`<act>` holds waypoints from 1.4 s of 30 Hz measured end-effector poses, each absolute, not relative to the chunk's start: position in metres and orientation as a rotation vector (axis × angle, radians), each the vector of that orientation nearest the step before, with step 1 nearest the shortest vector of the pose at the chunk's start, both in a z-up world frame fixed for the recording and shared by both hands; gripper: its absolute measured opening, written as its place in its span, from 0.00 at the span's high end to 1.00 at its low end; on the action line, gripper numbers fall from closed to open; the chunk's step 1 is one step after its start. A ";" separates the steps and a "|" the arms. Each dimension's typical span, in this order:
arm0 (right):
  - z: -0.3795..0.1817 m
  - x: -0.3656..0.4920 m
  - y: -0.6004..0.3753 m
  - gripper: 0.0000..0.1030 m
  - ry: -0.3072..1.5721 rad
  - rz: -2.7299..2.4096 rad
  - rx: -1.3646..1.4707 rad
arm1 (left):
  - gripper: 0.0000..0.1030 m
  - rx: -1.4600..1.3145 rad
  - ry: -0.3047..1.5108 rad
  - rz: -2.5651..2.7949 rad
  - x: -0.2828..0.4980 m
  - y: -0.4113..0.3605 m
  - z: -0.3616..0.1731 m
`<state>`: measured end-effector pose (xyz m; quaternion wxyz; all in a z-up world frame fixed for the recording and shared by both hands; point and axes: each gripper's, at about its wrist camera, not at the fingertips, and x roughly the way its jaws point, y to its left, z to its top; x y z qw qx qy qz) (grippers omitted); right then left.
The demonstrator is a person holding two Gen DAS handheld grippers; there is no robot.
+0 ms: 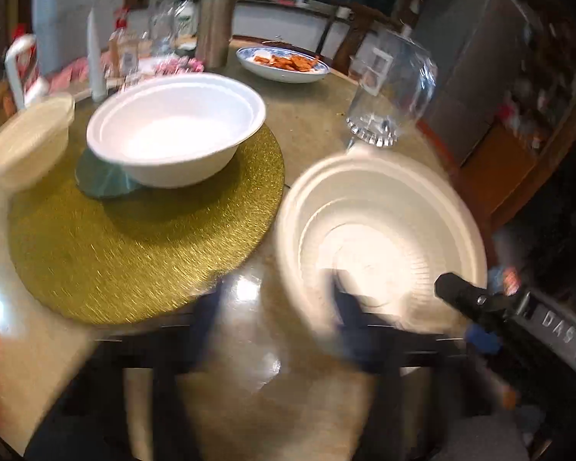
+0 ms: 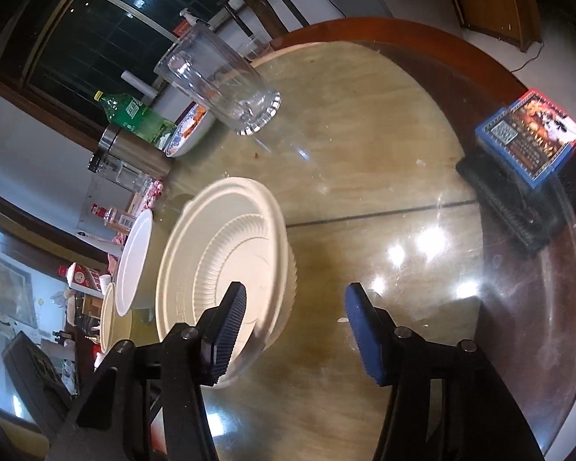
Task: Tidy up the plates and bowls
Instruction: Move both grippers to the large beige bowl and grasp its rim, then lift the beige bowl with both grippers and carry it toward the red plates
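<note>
A cream ribbed bowl [image 1: 384, 238] sits on the table right of a round gold placemat [image 1: 142, 230]; it also shows in the right wrist view [image 2: 226, 269]. A white bowl [image 1: 176, 126] rests on a teal dish [image 1: 100, 180] on the mat. A cream lidded bowl [image 1: 27, 142] sits at the left. My left gripper [image 1: 280, 307] is blurred, fingers spread, one finger [image 1: 349, 307] over the cream bowl's near rim. My right gripper [image 2: 295, 330] is open, its left finger [image 2: 226, 330] inside the cream bowl's rim; it shows in the left wrist view [image 1: 468, 299].
A clear glass mug [image 1: 391, 92] stands behind the cream bowl. A blue-patterned plate of orange food [image 1: 284, 63] sits at the back, with bottles and a steel flask [image 1: 215, 19] to its left. A blue box [image 2: 530, 134] lies on a dark object at the table's right edge.
</note>
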<state>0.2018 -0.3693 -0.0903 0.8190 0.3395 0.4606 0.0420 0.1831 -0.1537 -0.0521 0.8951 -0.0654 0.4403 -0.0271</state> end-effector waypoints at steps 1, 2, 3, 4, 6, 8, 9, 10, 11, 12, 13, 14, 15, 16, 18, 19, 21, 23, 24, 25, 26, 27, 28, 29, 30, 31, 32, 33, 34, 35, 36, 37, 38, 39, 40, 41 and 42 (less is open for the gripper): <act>-0.090 0.201 -0.364 0.69 0.986 0.123 0.711 | 0.86 -0.117 0.909 -0.064 0.181 -0.154 -0.051; -0.088 0.200 -0.359 0.78 0.984 0.148 0.702 | 0.86 -0.115 0.898 -0.070 0.179 -0.154 -0.049; -0.086 0.198 -0.354 0.92 0.988 0.158 0.693 | 0.87 -0.109 0.895 -0.073 0.176 -0.153 -0.048; -0.084 0.194 -0.349 0.91 0.980 0.149 0.679 | 0.87 -0.097 0.893 -0.063 0.171 -0.151 -0.046; -0.078 0.187 -0.339 0.91 0.954 0.155 0.657 | 0.86 -0.088 0.871 -0.055 0.162 -0.144 -0.043; -0.075 0.179 -0.326 0.91 0.940 0.181 0.651 | 0.86 -0.086 0.856 -0.039 0.151 -0.132 -0.040; -0.073 0.177 -0.319 0.92 0.934 0.189 0.642 | 0.86 -0.088 0.849 -0.028 0.144 -0.125 -0.038; -0.071 0.172 -0.308 0.92 0.924 0.204 0.631 | 0.86 -0.090 0.843 -0.016 0.140 -0.120 -0.037; -0.069 0.170 -0.300 0.92 0.916 0.215 0.619 | 0.86 -0.094 0.829 0.008 0.132 -0.112 -0.035; -0.067 0.168 -0.291 0.92 0.909 0.224 0.607 | 0.86 -0.096 0.816 0.026 0.128 -0.105 -0.034; -0.066 0.165 -0.281 0.91 0.898 0.241 0.592 | 0.86 -0.098 0.797 0.053 0.120 -0.096 -0.032; -0.064 0.162 -0.269 0.91 0.893 0.259 0.575 | 0.86 -0.106 0.786 0.069 0.115 -0.089 -0.031; -0.061 0.160 -0.261 0.91 0.889 0.272 0.563 | 0.86 -0.116 0.776 0.086 0.110 -0.081 -0.030; -0.059 0.157 -0.251 0.91 0.884 0.288 0.547 | 0.86 -0.123 0.765 0.102 0.105 -0.073 -0.030; -0.055 0.152 -0.232 0.91 0.875 0.304 0.511 | 0.86 -0.136 0.753 0.125 0.100 -0.057 -0.030; -0.053 0.151 -0.225 0.91 0.873 0.310 0.502 | 0.86 -0.146 0.749 0.135 0.097 -0.050 -0.030; -0.051 0.149 -0.212 0.91 0.869 0.323 0.493 | 0.86 -0.165 0.740 0.147 0.093 -0.037 -0.030; -0.052 0.147 -0.199 0.91 0.868 0.333 0.489 | 0.86 -0.170 0.723 0.163 0.086 -0.028 -0.031; -0.054 0.146 -0.196 0.91 0.866 0.338 0.487 | 0.86 -0.170 0.716 0.170 0.084 -0.025 -0.031; -0.055 0.145 -0.189 0.91 0.863 0.344 0.486 | 0.86 -0.170 0.709 0.179 0.083 -0.021 -0.031; -0.056 0.145 -0.185 0.91 0.859 0.351 0.486 | 0.86 -0.171 0.703 0.189 0.082 -0.016 -0.031; -0.057 0.144 -0.182 0.91 0.855 0.356 0.485 | 0.86 -0.175 0.698 0.196 0.083 -0.012 -0.031; -0.058 0.143 -0.178 0.91 0.847 0.360 0.482 | 0.87 -0.181 0.694 0.203 0.082 -0.009 -0.032; -0.059 0.142 -0.173 0.91 0.836 0.366 0.477 | 0.87 -0.187 0.692 0.209 0.082 -0.005 -0.033; -0.061 0.142 -0.170 0.91 0.831 0.370 0.472 | 0.87 -0.192 0.691 0.215 0.082 -0.002 -0.034; -0.063 0.142 -0.166 0.91 0.831 0.375 0.466 | 0.87 -0.198 0.689 0.220 0.083 0.001 -0.036; -0.065 0.145 -0.164 0.91 0.832 0.379 0.462 | 0.87 -0.204 0.689 0.223 0.083 0.005 -0.038; -0.066 0.145 -0.162 0.91 0.831 0.382 0.459 | 0.87 -0.209 0.691 0.224 0.083 0.006 -0.040; -0.066 0.146 -0.162 0.91 0.828 0.379 0.453 | 0.87 -0.212 0.696 0.221 0.084 0.007 -0.042; -0.067 0.146 -0.161 0.91 0.826 0.372 0.444 | 0.87 -0.212 0.701 0.217 0.085 0.006 -0.044; -0.068 0.147 -0.162 0.91 0.827 0.367 0.440 | 0.87 -0.211 0.706 0.215 0.085 0.005 -0.046; -0.070 0.148 -0.162 0.91 0.831 0.363 0.440 | 0.87 -0.211 0.712 0.213 0.086 0.004 -0.047; -0.072 0.149 -0.162 0.91 0.835 0.364 0.442 | 0.87 -0.213 0.716 0.213 0.086 0.005 -0.048; -0.073 0.149 -0.162 0.91 0.837 0.366 0.442 | 0.87 -0.215 0.718 0.213 0.086 0.006 -0.049; -0.073 0.149 -0.162 0.91 0.837 0.368 0.439 | 0.87 -0.217 0.719 0.213 0.086 0.007 -0.049; -0.073 0.149 -0.161 0.91 0.835 0.369 0.435 | 0.87 -0.220 0.720 0.215 0.086 0.007 -0.049; -0.073 0.148 -0.160 0.91 0.834 0.369 0.431 | 0.87 -0.222 0.721 0.217 0.085 0.008 -0.050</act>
